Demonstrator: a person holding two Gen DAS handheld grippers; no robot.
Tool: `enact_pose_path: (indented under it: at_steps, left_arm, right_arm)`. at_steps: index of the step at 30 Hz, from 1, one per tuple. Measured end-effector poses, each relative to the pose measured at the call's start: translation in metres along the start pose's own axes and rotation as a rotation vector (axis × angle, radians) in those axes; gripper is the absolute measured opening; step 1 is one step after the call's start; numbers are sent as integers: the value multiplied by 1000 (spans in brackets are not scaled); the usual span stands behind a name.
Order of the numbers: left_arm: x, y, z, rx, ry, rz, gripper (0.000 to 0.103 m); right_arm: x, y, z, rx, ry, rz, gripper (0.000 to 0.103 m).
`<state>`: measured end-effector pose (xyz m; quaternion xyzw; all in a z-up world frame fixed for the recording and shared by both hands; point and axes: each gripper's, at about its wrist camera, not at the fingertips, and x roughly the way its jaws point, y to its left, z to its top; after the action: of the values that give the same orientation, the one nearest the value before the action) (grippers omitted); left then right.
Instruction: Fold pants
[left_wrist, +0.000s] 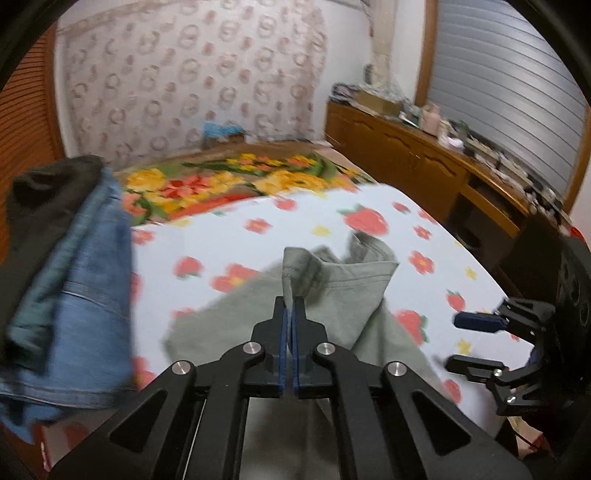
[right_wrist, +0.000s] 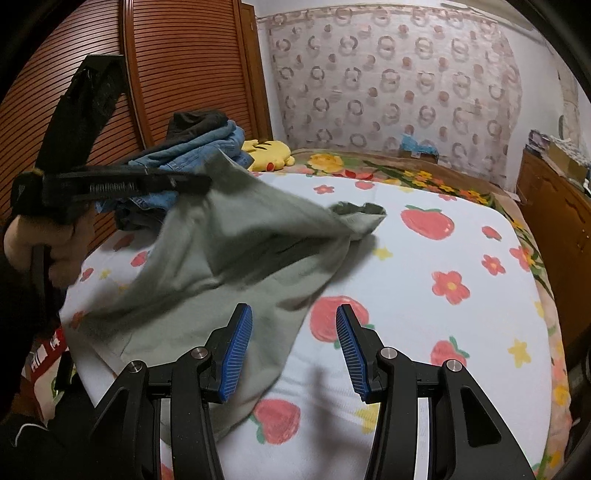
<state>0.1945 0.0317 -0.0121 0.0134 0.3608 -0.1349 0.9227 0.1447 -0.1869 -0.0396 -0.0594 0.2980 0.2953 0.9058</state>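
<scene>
Grey-green pants (right_wrist: 221, 251); white bedsheet (right_wrist: 424, 266) printed with red strawberries, flowers and yellow stars; blue denim jeans (left_wrist: 85, 295); yellow plush toy (right_wrist: 267, 149); blue-padded black tools.

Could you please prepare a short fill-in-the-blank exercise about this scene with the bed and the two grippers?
1. The left gripper is shut on the grey-green cotton pants, and the right gripper is ____.
2. The white bedsheet is printed with red flowers, yellow stars and red ____.
3. The heap of blue denim clothes lies beside a soft toy of ____ colour.

Missing words: open; strawberries; yellow
</scene>
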Motion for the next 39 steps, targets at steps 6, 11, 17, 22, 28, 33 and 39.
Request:
enact_pose_path:
  at_steps: [6, 11, 17, 22, 28, 33, 39]
  left_arm:
    - [-7, 44, 7, -36, -28, 112, 3]
    - [4, 67, -5, -77, 6, 143, 3]
    - [5, 60, -18, -85, 3, 104, 3]
    - [12, 49, -25, -56, 22, 76, 35]
    - [37, 52, -36, -68, 74, 76, 43]
    - [53, 56, -35, -73, 97, 92, 35]
    - [71, 55, -38, -50, 144, 125, 30]
  right_arm:
    - [0, -1, -1, -3, -1, 1, 49]
    - [4, 1, -2, -10, 16, 4, 49]
    - [9, 2, 4, -13, 31, 2, 49]
    - [16, 5, 7, -21, 43, -1, 49]
    - [25, 7, 11, -24, 54, -2, 49]
    - [29, 8, 12, -24, 63, 1, 49]
    - [36, 8, 11, -19, 75, 8, 49]
